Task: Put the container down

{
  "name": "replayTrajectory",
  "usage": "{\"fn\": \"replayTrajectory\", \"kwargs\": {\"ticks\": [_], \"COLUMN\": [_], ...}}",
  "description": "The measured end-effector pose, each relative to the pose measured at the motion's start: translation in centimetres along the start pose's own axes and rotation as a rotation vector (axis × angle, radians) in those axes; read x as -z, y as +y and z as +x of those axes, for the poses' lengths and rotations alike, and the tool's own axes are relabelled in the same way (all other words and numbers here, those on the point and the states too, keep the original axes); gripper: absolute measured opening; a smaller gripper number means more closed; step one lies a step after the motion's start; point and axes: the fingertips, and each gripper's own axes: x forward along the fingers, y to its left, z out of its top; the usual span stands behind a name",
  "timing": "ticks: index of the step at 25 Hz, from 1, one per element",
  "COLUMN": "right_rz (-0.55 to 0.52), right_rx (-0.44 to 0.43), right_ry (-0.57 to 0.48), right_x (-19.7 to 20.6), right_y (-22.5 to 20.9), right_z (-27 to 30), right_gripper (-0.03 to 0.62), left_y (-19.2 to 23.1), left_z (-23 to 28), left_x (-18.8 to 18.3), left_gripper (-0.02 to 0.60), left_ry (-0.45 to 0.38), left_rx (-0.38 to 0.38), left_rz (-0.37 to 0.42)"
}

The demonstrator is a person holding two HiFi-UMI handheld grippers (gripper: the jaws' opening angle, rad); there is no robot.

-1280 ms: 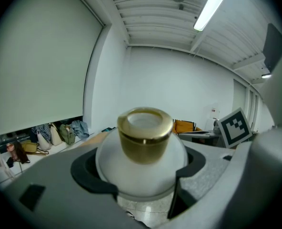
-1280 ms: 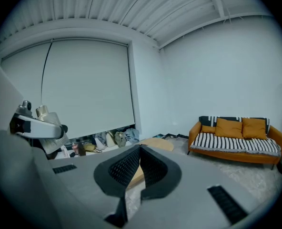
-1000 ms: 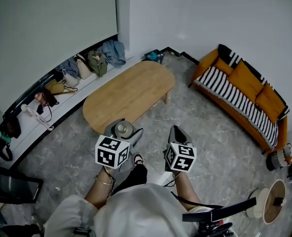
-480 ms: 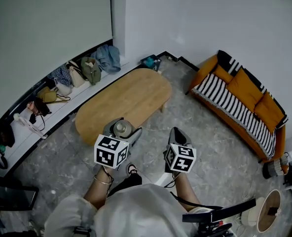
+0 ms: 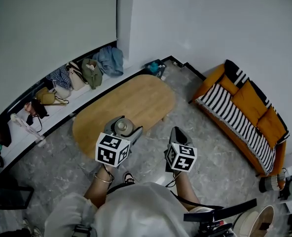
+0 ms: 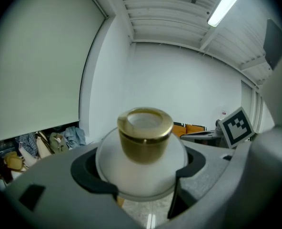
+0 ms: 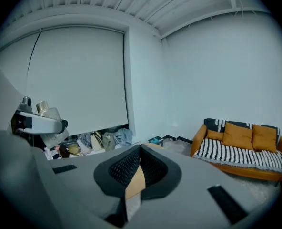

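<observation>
A round white container (image 5: 122, 128) with a gold cap sits between the jaws of my left gripper (image 5: 123, 132), which is shut on it and held in the air above the near end of the oval wooden table (image 5: 128, 102). In the left gripper view the container (image 6: 142, 162) fills the gap between the dark pads (image 6: 86, 173), cap up. My right gripper (image 5: 177, 134) hangs beside it, over the floor at the table's near right. Its jaws are together with nothing held (image 7: 137, 170).
An orange sofa (image 5: 243, 111) with a striped throw stands at the right. Several bags (image 5: 72, 77) lie on a low ledge along the far wall. The floor is grey marble tile (image 5: 205, 147). A lamp and small items sit at the lower right (image 5: 272, 181).
The table has slid closer under the grippers as the person steps toward it. Both grippers keep the same pose, and the left stays shut on the container.
</observation>
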Motion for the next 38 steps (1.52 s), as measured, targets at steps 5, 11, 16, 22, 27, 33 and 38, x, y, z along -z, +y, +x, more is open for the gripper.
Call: {"fn": "replayTrajectory", "kwargs": {"ticks": [5,11,16,22,27,33,38], "right_rz": [-0.029,-0.046,-0.057,-0.117,-0.177,-0.175,-0.182], "right_rx": [-0.027,-0.056,-0.086,-0.205,-0.343,-0.470,-0.566], "right_ry": [-0.003,0.018,0.069,0.102,0.092,0.136,0.179], "right_x": [-2.1,-3.0,-2.6,-3.5,-6.0,-7.4,-7.6], "right_y": [-0.5,0.2,1.5,5.3,8.9,9.9,10.8], "right_z": [3.9,7.7,9.9,14.5,19.0,24.1,26.8], "right_gripper": [0.023,0.023,0.023,0.023,0.023,0.023,0.023], "left_y": [2.4,6.1,8.1,10.6,12.8,14.1,14.9], "left_z": [2.5,3.9,3.6,3.7,4.1,5.1,5.0], "left_x": [-0.9,-0.4,0.6,0.8,-0.3,-1.4,-1.1], "left_gripper": [0.344,0.344,0.344,0.344,0.344,0.344,0.344], "left_ry": [-0.001,0.004,0.022,0.018,-0.006,-0.019,-0.025], "left_rx": [-0.038,-0.082,-0.111,-0.193,-0.294,-0.422,-0.530], "left_rz": [-0.011,-0.055,-0.092,-0.141,-0.171,-0.211,-0.269]}}
